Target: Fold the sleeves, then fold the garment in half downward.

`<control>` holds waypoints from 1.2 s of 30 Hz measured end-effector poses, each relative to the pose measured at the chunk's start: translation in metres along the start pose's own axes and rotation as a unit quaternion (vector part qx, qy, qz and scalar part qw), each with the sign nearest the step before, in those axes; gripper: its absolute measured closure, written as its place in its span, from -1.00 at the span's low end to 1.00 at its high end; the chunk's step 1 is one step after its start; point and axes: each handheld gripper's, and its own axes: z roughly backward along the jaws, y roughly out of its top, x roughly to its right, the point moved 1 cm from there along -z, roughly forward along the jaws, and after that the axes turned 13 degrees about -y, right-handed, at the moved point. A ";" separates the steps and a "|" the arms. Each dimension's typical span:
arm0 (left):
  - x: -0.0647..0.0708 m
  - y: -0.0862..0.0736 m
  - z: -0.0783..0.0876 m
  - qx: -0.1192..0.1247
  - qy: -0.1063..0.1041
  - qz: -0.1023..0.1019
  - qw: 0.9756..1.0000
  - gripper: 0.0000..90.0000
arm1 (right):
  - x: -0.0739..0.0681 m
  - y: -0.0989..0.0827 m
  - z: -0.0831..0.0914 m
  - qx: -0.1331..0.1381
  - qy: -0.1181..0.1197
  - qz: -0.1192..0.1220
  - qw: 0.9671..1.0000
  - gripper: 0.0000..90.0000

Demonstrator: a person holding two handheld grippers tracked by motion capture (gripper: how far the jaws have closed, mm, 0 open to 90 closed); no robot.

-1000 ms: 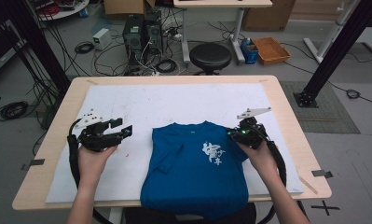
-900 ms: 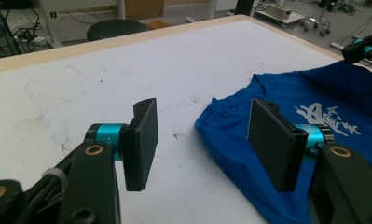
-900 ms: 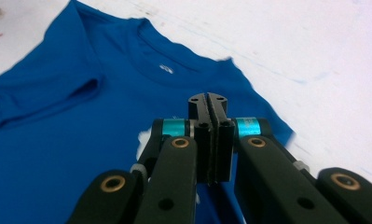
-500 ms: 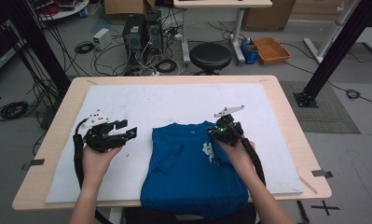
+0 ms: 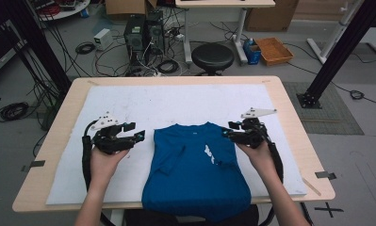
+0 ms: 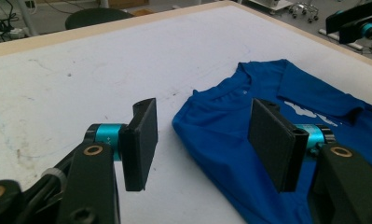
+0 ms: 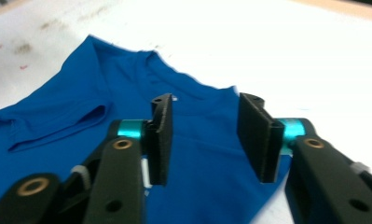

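Blue T-shirt point(image 5: 195, 174) lies on the white mat point(image 5: 176, 103), both sleeves folded in, hem hanging off the near table edge point(image 5: 35, 202). Your left gripper point(image 5: 139, 136) sits spread just beside the left shoulder, holding nothing. Your right gripper point(image 5: 224, 132) is spread over the right shoulder, also empty; whether it touches cloth is hard to tell. Risks: pinch too shallow and you catch one layer only, so the fold slips open. Pull unevenly and the overhanging hem drags the shirt off the table.
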 end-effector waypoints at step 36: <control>-0.003 -0.004 -0.022 -0.017 0.006 -0.001 1.000 -0.10 | 0.070 -0.024 0.018 0.013 -0.056 -0.054 0.997 -0.18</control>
